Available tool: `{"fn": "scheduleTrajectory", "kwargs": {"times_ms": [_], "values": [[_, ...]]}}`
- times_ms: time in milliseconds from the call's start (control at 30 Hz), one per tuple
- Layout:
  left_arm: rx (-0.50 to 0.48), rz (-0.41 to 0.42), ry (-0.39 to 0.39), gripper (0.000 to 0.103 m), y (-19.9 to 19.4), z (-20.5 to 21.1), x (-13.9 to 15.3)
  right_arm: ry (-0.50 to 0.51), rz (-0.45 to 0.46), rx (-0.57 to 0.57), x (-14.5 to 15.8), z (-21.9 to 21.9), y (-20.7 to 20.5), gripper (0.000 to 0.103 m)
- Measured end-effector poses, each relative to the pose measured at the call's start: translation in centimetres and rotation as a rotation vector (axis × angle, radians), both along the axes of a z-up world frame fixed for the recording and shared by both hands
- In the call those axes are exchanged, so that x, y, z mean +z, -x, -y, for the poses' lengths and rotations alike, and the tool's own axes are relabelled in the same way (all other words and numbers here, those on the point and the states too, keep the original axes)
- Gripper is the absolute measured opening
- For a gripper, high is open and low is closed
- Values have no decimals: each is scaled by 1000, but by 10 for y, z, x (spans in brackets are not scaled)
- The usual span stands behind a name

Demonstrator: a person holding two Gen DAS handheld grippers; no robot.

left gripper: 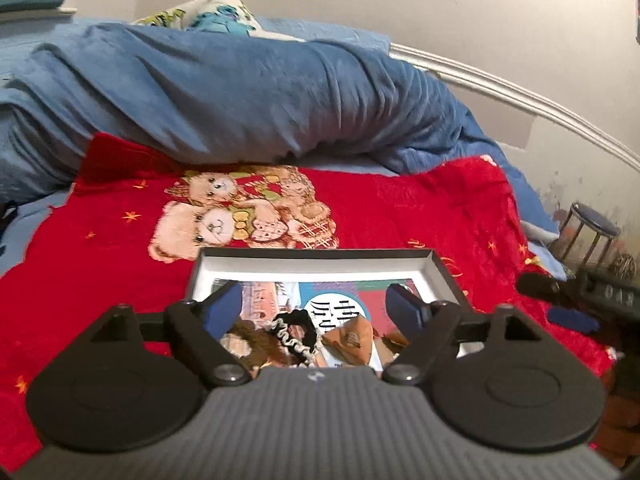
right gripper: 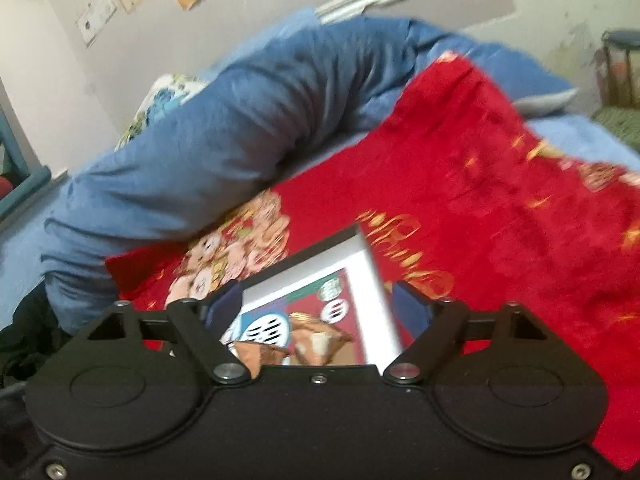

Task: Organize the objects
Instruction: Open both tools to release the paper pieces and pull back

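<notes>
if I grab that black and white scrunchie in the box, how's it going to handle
The scrunchie looks like ruffled fabric, so probably floppy and light, collapsing between the open left hand-held gripper fingers. It lies against other small items in the box, so it may snag or drag one along.

box (left gripper: 320, 262) (white-walled, open) on red blanket | black scrunchie (left gripper: 294, 330); tan pouches (left gripper: 350, 338) inside

L gripper (left gripper: 318, 304) & R gripper (right gripper: 318, 304): fingers spread wide, holding nothing.

Home bedroom: bed with rumpled blue duvet (left gripper: 224, 92), red teddy-bear blanket (left gripper: 360, 208), patterned pillow (left gripper: 216, 12), stool (left gripper: 592, 232).
</notes>
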State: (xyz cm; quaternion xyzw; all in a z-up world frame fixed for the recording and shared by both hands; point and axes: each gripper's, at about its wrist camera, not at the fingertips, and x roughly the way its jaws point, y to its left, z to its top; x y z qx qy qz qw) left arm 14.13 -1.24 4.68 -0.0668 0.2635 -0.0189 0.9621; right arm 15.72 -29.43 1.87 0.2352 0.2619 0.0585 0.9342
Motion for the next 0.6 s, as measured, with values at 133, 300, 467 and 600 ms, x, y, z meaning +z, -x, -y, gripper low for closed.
{"fn": "scheduleTrajectory", "kwargs": {"times_ms": [133, 300, 467, 600], "values": [[73, -41, -21, 87, 25, 3, 5, 33, -38, 23, 1, 3, 24, 83], [136, -108, -53, 87, 60, 11, -12, 167, -36, 101, -1, -17, 59, 84], [181, -177, -44, 87, 73, 16, -49, 248, -61, 137, -16, -41, 70, 84], [227, -258, -35, 86, 67, 20, -86, 262, -70, 174, -26, -57, 57, 84]]}}
